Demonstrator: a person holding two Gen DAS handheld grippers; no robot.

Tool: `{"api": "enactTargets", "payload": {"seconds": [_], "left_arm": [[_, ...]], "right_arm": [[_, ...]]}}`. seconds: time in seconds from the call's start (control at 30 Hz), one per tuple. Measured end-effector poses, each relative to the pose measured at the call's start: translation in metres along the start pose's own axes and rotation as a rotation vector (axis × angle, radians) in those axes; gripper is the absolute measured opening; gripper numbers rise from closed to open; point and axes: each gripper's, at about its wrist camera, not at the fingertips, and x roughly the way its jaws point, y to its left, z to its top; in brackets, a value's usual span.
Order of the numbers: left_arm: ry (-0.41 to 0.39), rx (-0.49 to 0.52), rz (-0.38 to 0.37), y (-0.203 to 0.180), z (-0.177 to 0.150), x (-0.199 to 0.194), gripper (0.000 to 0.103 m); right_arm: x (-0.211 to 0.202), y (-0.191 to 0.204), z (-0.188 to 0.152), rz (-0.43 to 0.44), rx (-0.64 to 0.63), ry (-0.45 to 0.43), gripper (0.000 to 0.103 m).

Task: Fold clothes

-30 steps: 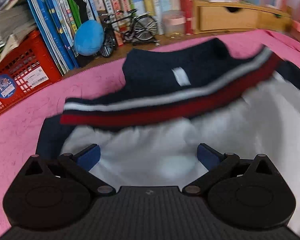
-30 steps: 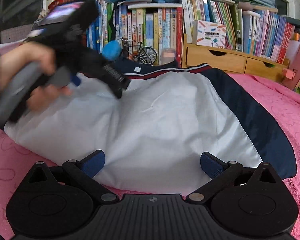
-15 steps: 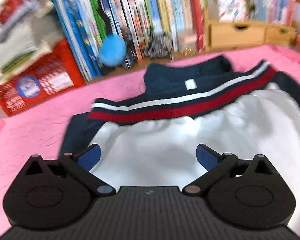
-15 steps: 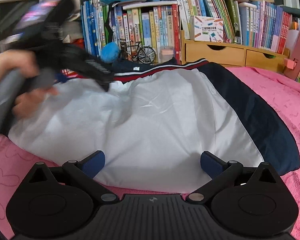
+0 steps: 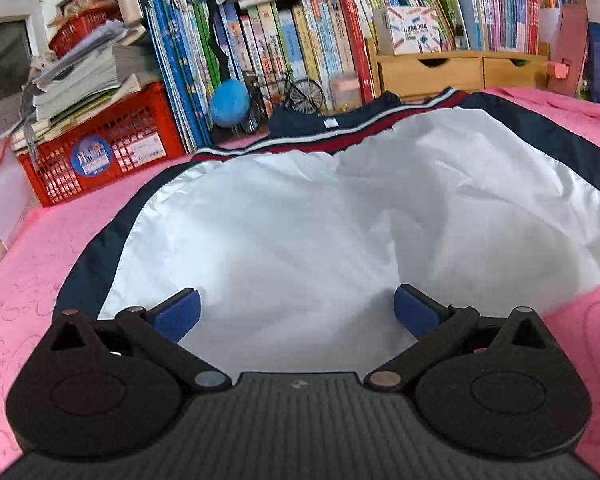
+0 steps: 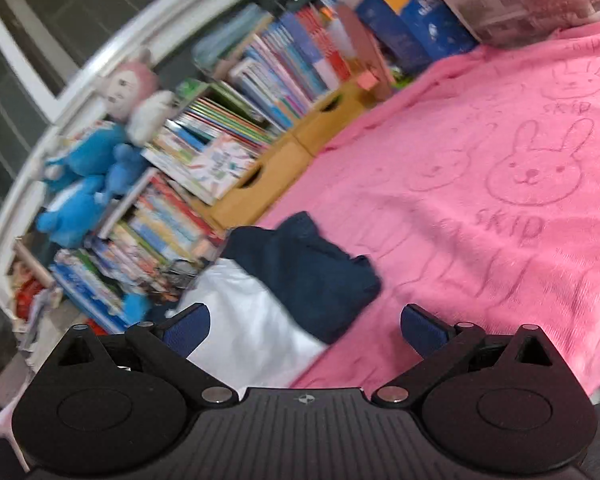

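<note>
A white garment with navy edges and a red, white and navy striped band (image 5: 320, 216) lies spread on the pink blanket (image 5: 60, 240) in the left wrist view. My left gripper (image 5: 296, 312) hovers open over its near white part, nothing between the blue pads. The right wrist view is tilted and blurred. It shows a white and navy corner of the garment (image 6: 300, 292) on the pink blanket (image 6: 500, 200). My right gripper (image 6: 306, 326) is open just above that corner, holding nothing.
A row of books (image 5: 300, 48), a red crate (image 5: 100, 152), a blue ball (image 5: 229, 102), a model bicycle (image 5: 296, 92) and wooden drawers (image 5: 452, 72) line the far edge. Blue plush toys (image 6: 84, 184) sit on the books. Bare pink blanket with rabbit prints lies to the right.
The left gripper drew back from the striped band toward the near white part. The right gripper swung round and tilted; it now faces the garment's navy corner and the bare blanket.
</note>
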Motion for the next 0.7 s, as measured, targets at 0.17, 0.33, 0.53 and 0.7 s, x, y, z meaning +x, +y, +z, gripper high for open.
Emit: {"api": "enactTargets", "payload": {"seconds": [0.17,0.33,0.53,0.7], "left_arm": [[0.038,-0.11,-0.074,0.015,-0.002,0.005,0.103],[0.04,-0.129,-0.083,0.015,-0.006,0.004,0.103],[0.036,-0.146,-0.099,0.019,-0.008,0.003,0.103],[0.019,-0.27,-0.122,0.069,-0.03,-0.024,0.103]], "right_arm": [[0.045,0.006,0.017,0.047,-0.021,0.078,0.103],[0.053,0.005,0.02,0.179,0.126,0.132,0.103],[0.075,0.012,0.027,0.099,0.137,0.104,0.089],[0.084,0.038,0.02,-0.073,-0.061,0.129,0.027]]}}
